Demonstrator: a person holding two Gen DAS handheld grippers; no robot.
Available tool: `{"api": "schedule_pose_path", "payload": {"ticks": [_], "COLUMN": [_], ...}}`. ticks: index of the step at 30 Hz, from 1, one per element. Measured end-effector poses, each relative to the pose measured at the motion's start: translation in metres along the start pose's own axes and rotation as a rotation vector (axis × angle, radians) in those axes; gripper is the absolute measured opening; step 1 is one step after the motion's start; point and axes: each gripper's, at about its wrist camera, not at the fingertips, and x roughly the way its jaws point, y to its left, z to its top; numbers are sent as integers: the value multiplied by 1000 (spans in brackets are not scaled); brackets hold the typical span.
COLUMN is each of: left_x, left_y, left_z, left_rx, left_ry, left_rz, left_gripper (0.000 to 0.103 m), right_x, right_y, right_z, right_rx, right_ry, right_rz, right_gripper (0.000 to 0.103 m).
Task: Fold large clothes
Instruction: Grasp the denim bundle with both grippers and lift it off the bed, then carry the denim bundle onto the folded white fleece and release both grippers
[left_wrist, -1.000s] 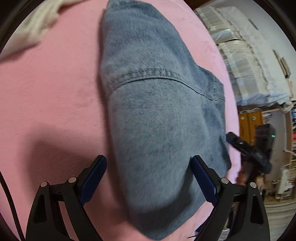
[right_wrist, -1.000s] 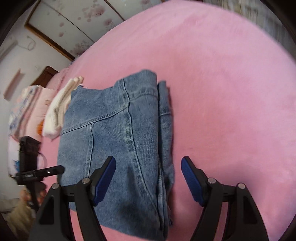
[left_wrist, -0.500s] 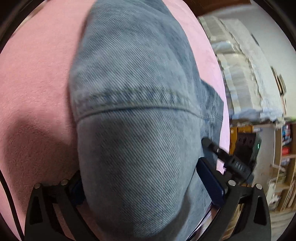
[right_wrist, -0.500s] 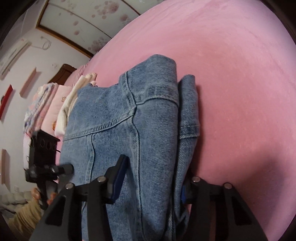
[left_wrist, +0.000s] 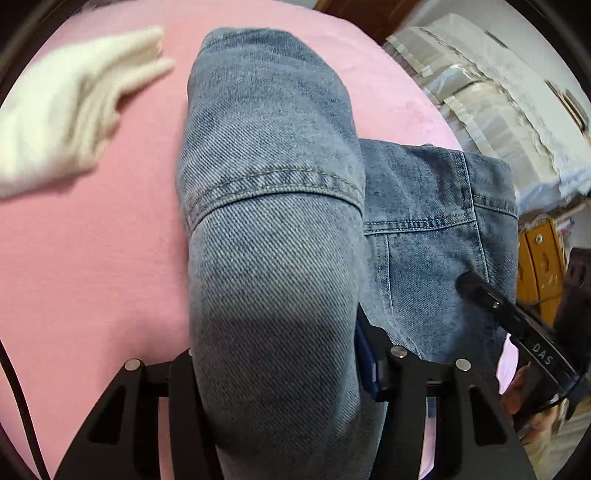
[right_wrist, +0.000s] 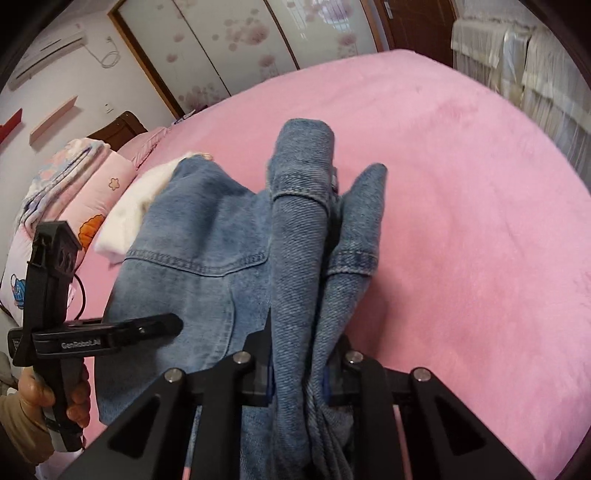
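The denim garment (left_wrist: 273, 229) lies on the pink bed (left_wrist: 92, 258), already folded into a thick bundle, with its near edge taken up at two places. It looks like heavy, fairly stiff cloth: the stacked layers hold rounded humps rather than collapsing, and the stitched seams and hems should give firmer purchase than the plain panels. It is not fragile or slippery, but a fold this thick will probably sag in the middle and slide open unless both ends are carried level, so the best hold is across all the layers near the two corners of the near edge. The left tongs (left_wrist: 280, 373) have just been closing and now pinch a fat roll of the denim between their pads; the right tongs (right_wrist: 299, 384) have likewise just been closing and grip a narrower bunch of layers (right_wrist: 299, 258). By count: one denim garment, two tongs, one folded white cloth (left_wrist: 70, 114) lying just beyond the denim, and a stack of patterned bedding (right_wrist: 62, 206) at the far side of the bed.
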Motion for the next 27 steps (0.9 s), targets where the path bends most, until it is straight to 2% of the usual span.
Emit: {"api": "schedule_pose_path", "payload": {"ticks": [3,9,15,18,20,24,27], "left_x": [-27,-85,-145,-167,-179,-182,-165], "left_y": [6,40,102,135,161,206,242], "left_z": [-6,6,53,92,129,199,244], "left_rx": [35,57,71,78,83,143,145], "left_ry": [5,29,-10,-34,-59,-94,-121], "left_rz": [5,19,67,98,117,150,147], "left_gripper": [51,51,51,51,52,52,53], "right_x": [-16,-28,-6,16,40,84,130], "right_y": [21,76,155,197,224,255,267], "right_z": [-8,-9,33,68,99,145,179], "right_rx": [5,20,-24,-51,-60,-48,-1], "right_ry": [-8,-9,-10,-21,-39,-81,-103], "right_rz": [12,111,199,229,247,272,286], "right_gripper": [16,16,16,16,16,16,17]}}
